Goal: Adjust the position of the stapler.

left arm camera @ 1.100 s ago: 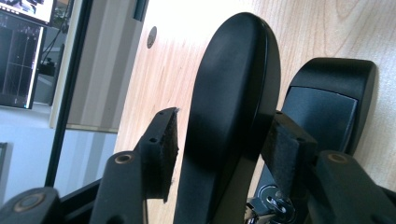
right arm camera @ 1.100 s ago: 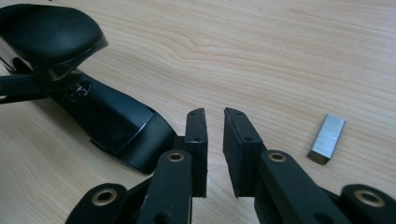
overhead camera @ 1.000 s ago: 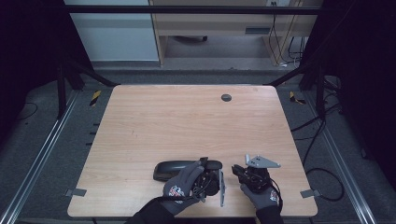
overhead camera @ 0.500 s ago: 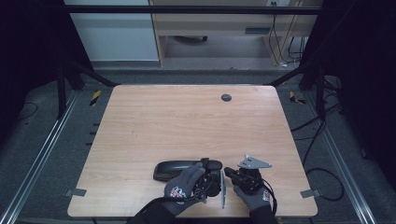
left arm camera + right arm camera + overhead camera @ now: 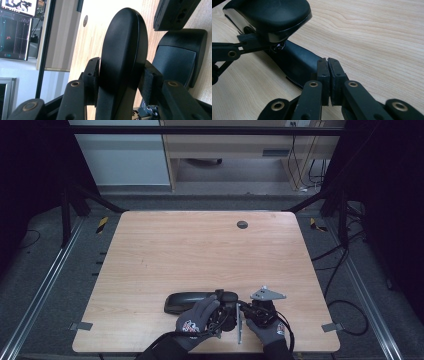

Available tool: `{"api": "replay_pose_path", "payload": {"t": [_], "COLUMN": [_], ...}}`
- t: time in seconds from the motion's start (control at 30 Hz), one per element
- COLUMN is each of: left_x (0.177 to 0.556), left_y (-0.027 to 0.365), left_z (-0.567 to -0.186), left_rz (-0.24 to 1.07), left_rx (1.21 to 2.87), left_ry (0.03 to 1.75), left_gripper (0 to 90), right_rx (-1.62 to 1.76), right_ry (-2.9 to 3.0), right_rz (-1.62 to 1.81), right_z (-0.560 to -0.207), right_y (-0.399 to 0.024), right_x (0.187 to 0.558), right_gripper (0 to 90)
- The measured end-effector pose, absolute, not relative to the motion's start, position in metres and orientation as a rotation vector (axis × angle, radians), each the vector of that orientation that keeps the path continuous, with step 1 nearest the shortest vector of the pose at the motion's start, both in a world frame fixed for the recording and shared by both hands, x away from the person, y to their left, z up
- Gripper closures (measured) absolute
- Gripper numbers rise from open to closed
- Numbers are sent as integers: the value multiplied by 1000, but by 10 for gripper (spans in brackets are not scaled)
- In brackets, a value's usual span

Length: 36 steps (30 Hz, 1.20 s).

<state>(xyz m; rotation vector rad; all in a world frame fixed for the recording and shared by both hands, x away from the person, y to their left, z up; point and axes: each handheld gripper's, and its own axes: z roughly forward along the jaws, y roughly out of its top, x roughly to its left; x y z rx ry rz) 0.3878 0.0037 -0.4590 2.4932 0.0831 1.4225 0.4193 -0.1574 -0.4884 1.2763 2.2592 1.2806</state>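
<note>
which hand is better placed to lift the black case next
Left. The left tongs already clamp the black oval hard-shell case between both pads, after closing on it. The right tongs have just closed pad to pad on nothing, beside it.

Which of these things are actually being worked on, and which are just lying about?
In use:
- black glasses case, open
- its lid, clamped between the left gripper pads
- right gripper, jaws shut with nothing between them, beside the case

Lying about:
- round dark grommet at the far side of the table
- cables on the floor
</note>
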Motion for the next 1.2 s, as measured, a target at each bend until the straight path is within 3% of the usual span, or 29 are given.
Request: {"api": "replay_pose_path", "payload": {"t": [1.2], "left_x": [387], "left_y": [4], "left_z": [-459], "left_rz": [1434], "left_rx": [2488], "left_ry": [85], "left_gripper": [559], "right_rx": [1255], "right_ry": [2337], "right_rz": [1265], "right_z": [-497], "right_y": [-140], "right_x": [421], "right_gripper": [900]}}
